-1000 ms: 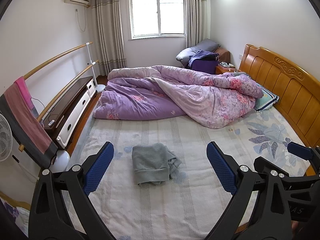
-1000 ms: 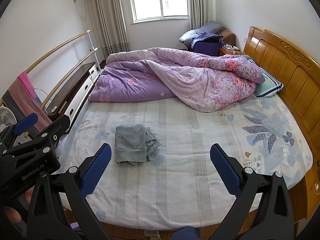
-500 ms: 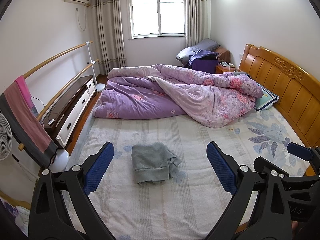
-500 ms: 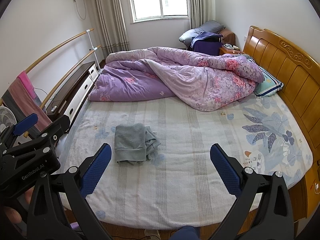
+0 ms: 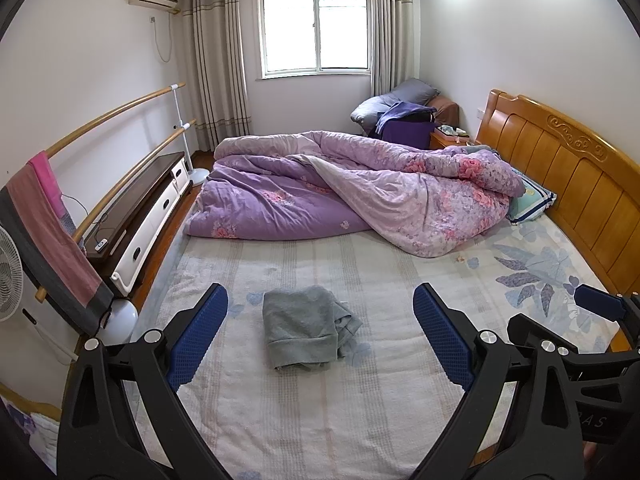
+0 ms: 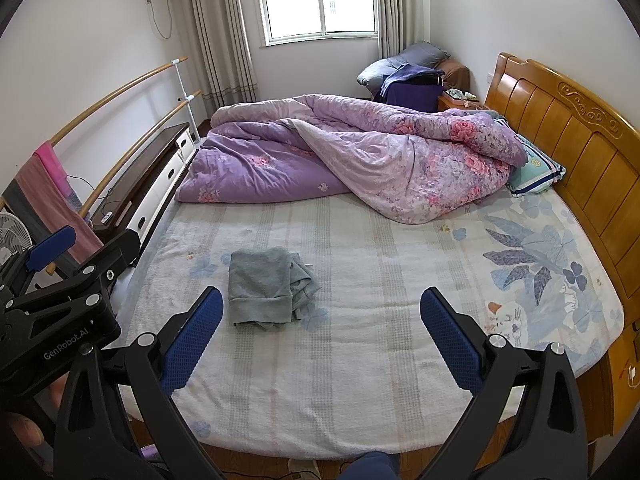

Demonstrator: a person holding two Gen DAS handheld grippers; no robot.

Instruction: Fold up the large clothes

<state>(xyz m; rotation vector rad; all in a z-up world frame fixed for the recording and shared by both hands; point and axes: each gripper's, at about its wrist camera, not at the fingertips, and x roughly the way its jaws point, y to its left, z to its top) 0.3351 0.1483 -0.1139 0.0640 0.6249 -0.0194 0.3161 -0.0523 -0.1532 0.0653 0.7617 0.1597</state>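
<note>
So both grippers are hanging out over the near edge of the bed, nothing in either one. The left gripper has its blue-padded fingers spread wide, and the grey garment sits on the sheet right between them in that view, a bit left of middle and slightly farther out than the fingertips, not touching them. It's folded into a chunky rectangle with the ribbed hem facing near, and a rumpled bit sticks out on its right side.

From the right wrist view, the right gripper is spread wide too, with the grey garment lying off toward its left finger, just beyond the tip and clear of it. The left gripper's body shows at the left edge there, well off the cloth.

Farther back, a purple floral duvet is heaped across the far half of the bed, with a pillow peeking out by the wooden headboard on the right. Window on the far wall.
</note>
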